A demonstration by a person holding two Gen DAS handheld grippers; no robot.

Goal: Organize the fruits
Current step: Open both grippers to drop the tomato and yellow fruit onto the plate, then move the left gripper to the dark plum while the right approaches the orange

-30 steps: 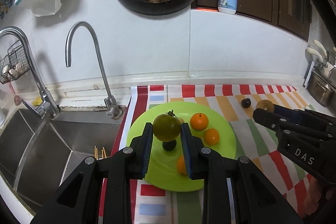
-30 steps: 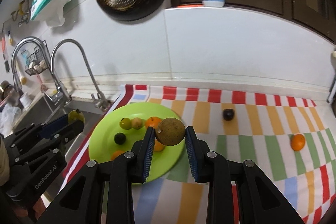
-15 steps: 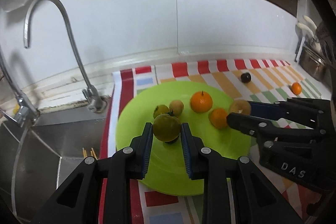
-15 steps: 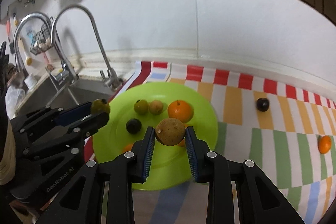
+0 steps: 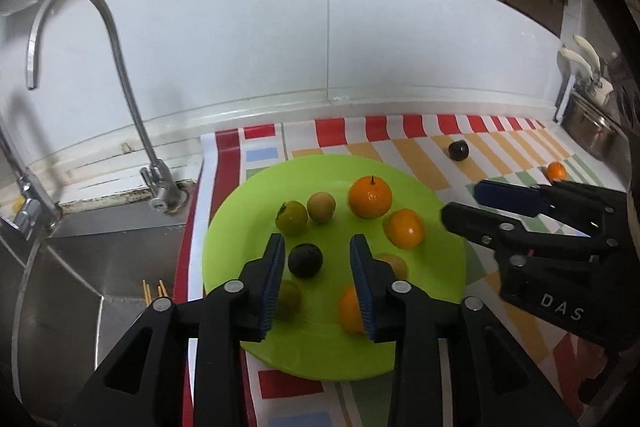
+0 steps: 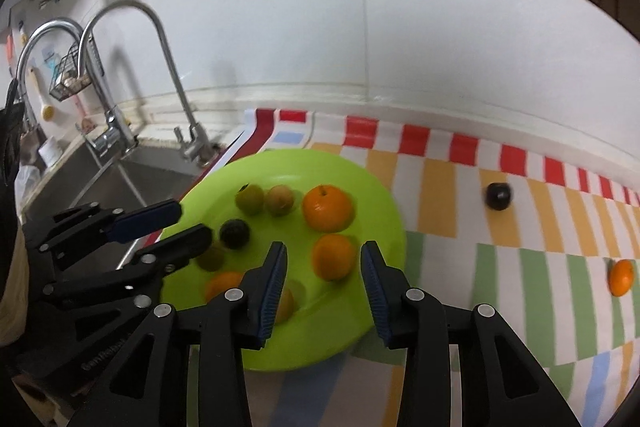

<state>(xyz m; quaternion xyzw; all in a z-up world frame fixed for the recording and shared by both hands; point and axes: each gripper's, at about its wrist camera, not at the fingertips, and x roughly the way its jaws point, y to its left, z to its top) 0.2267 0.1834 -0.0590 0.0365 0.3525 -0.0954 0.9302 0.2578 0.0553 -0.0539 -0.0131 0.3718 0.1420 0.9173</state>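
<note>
Left wrist view: left hand-held gripper (image 5: 317,269) jaws just opened, empty, over green plate (image 5: 436,291); right hand-held gripper (image 6: 324,275) likewise, nothing betw. pads.

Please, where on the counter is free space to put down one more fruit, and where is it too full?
The striped cloth is bare between the green plate, the dark fruit and the small orange. The plate's far rim, behind the big orange, is bare. Its middle and near half are crowded.
</note>
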